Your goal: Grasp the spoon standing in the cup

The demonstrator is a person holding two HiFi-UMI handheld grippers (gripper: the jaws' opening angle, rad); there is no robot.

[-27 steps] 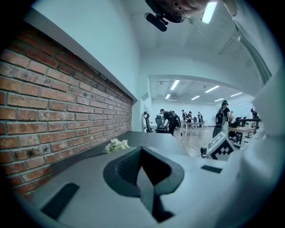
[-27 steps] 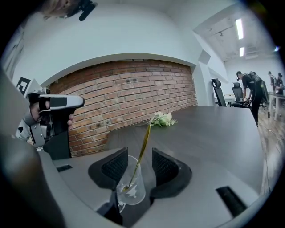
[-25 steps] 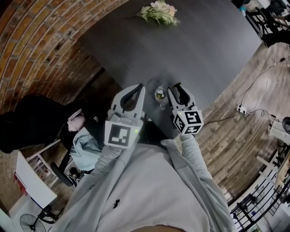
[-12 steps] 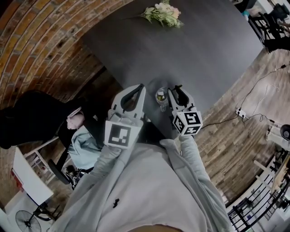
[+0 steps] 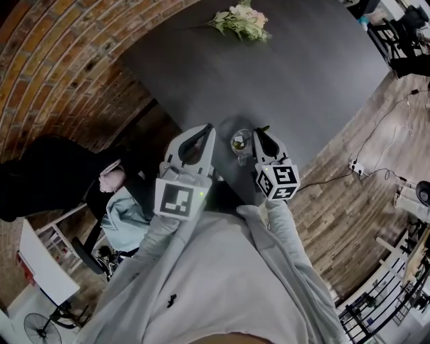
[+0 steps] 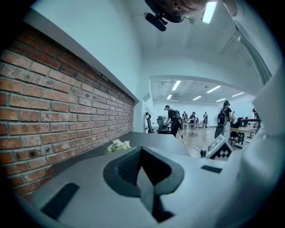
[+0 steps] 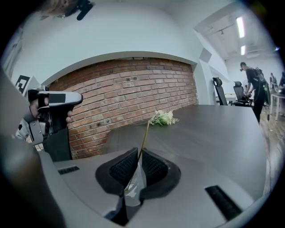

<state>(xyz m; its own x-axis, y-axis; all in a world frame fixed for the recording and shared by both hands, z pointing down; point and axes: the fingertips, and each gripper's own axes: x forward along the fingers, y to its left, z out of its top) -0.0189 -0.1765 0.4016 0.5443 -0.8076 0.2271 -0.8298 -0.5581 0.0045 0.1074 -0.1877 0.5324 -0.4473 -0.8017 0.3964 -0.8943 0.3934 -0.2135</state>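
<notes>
The left gripper (image 5: 203, 132) hangs over the near edge of the dark table (image 5: 302, 74), its jaws together with nothing in them. Just to its right the glass cup (image 5: 238, 142) stands near that edge, with the spoon (image 7: 144, 133) upright in it. The right gripper (image 5: 259, 136) is at the cup's right. Its jaws have just been closing and pinch the spoon's thin handle above the cup. Flowers (image 5: 239, 19) lie at the far edge.

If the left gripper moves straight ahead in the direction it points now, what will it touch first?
The left gripper tilts slightly down, so probably the dark table top; the flowers lie left of its line.
</notes>
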